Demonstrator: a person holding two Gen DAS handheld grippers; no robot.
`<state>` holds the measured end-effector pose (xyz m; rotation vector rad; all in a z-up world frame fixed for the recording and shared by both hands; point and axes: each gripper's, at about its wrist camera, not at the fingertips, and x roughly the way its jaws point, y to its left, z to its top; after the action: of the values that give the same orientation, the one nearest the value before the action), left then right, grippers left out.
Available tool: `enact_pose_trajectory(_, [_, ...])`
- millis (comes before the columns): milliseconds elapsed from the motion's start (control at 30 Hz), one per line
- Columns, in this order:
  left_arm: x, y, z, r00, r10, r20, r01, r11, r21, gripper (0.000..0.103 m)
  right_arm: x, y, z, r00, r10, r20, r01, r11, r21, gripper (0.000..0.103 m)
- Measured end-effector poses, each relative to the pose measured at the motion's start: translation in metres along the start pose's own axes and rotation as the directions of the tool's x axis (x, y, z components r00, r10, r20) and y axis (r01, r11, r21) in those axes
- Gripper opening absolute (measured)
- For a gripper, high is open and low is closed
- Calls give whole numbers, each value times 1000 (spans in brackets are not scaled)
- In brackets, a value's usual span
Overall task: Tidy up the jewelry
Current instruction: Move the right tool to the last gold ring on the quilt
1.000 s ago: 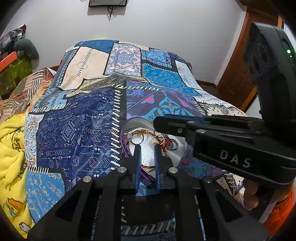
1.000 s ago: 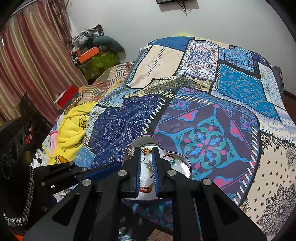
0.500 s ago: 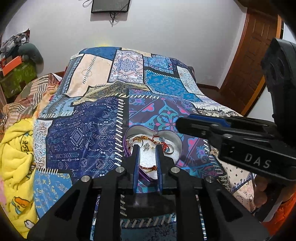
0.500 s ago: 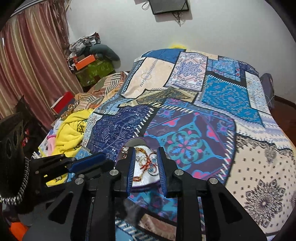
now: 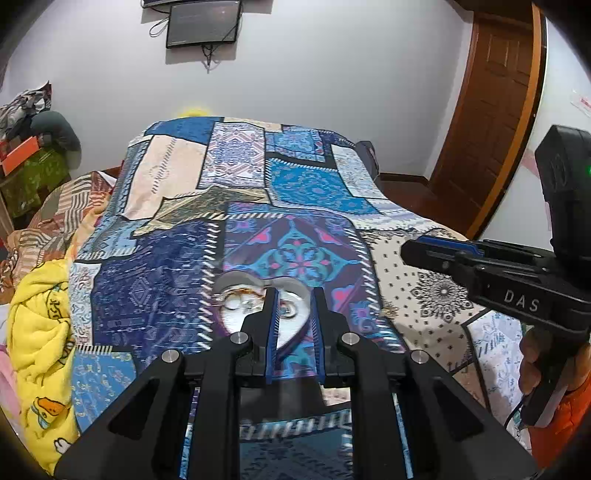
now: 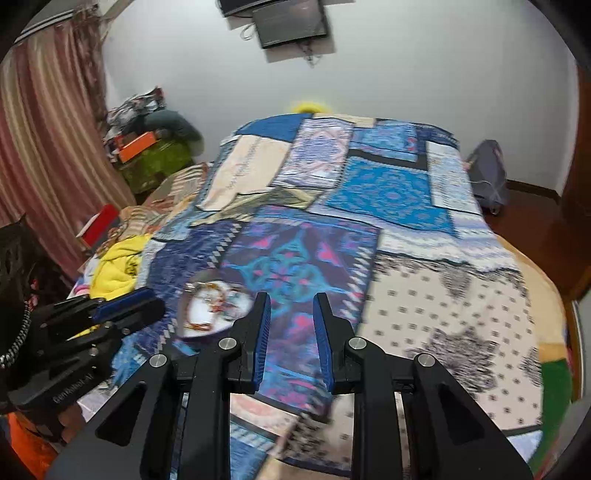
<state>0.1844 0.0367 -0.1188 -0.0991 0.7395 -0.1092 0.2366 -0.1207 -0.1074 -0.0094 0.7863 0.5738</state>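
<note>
A heart-shaped silver tin (image 5: 236, 317) lies on the patchwork bedspread (image 5: 295, 192) with a tangle of rings and red and gold bracelets (image 5: 240, 295) inside. My left gripper (image 5: 294, 295) hovers above the tin's right half, jaws open a little and empty. The tin also shows in the right wrist view (image 6: 210, 310), to the left of my right gripper (image 6: 291, 299), which is raised above the bedspread, open and empty. The right gripper also shows in the left wrist view (image 5: 436, 251), off to the right of the tin.
A yellow blanket (image 5: 33, 332) lies at the bed's left edge. Clutter and an orange box (image 6: 136, 146) stand by the striped curtain (image 6: 40, 155). A wooden door (image 5: 491, 110) is at the right, a wall screen (image 5: 201, 24) at the back.
Both grippers have lifted and pulled back from the tin. The right gripper moved right, off the tin, and its jaws opened wider. The left jaws also opened a little.
</note>
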Motion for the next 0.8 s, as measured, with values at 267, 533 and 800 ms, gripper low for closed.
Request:
enact_pose_trajectory(267, [22,-24,-4,998,-45,-54,47,999,27,20,-2,-51,-21,996,-71,-60,75,995,59,21])
enact_pose_trajectory(533, [65,-47,-21,983,-83,-163,93,994,52,24,21,-74,-47,983,-66,-170,79,994,72,22])
enact_pose_trajectory(800, [105,-58,-38,962,-90,-258,115,990,80,24,60,-64,-55,968,13,-251,5,997,72,33])
